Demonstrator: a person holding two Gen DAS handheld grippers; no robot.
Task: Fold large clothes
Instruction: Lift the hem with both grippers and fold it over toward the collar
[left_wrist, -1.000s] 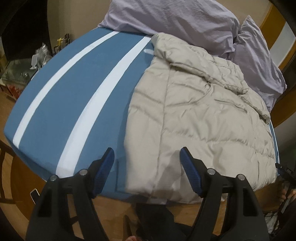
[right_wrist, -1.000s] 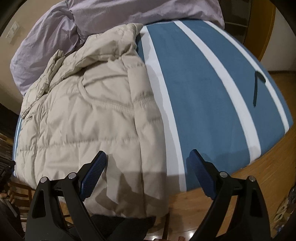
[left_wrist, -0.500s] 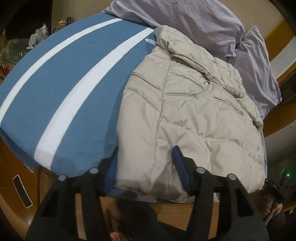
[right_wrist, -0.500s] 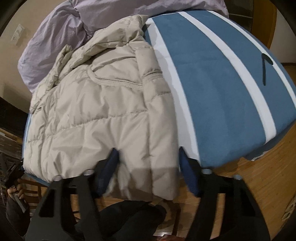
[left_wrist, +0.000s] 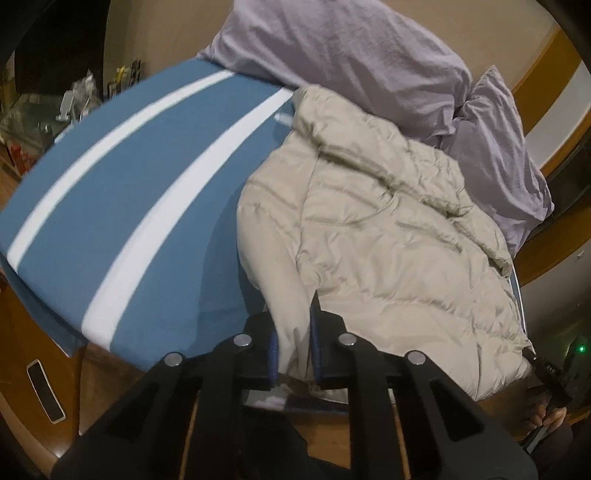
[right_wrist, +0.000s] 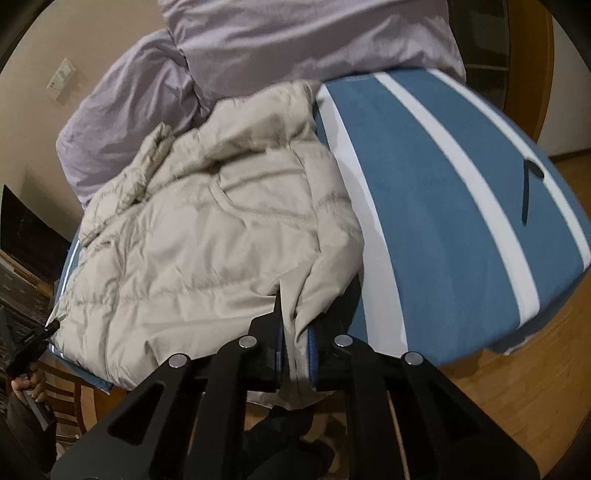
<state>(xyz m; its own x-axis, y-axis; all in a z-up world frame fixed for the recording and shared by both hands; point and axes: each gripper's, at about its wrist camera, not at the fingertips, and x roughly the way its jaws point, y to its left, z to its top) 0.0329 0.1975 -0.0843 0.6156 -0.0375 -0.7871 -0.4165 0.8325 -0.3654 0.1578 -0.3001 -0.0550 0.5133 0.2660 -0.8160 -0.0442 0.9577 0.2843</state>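
A beige quilted puffer jacket (left_wrist: 388, 236) lies on the blue bed with white stripes (left_wrist: 122, 192), its collar toward the pillows. My left gripper (left_wrist: 293, 332) is shut on the jacket's near hem at its left corner, and the fabric is pulled up into a ridge between the blue pads. In the right wrist view the same jacket (right_wrist: 207, 236) fills the left half. My right gripper (right_wrist: 295, 343) is shut on the hem at the jacket's right corner, where the cloth bunches and lifts off the bed (right_wrist: 436, 206).
Lilac pillows (left_wrist: 343, 48) are piled at the head of the bed behind the jacket. A dark strap-like object (right_wrist: 526, 188) lies on the blue cover at the right. A wooden floor (right_wrist: 517, 387) lies below the bed edge. A phone-like slab (left_wrist: 44, 395) lies on the wood at lower left.
Both grippers went from wide open around the hem to shut on it. The hem corners have risen off the bed, and the fabric now bunches at each grip.
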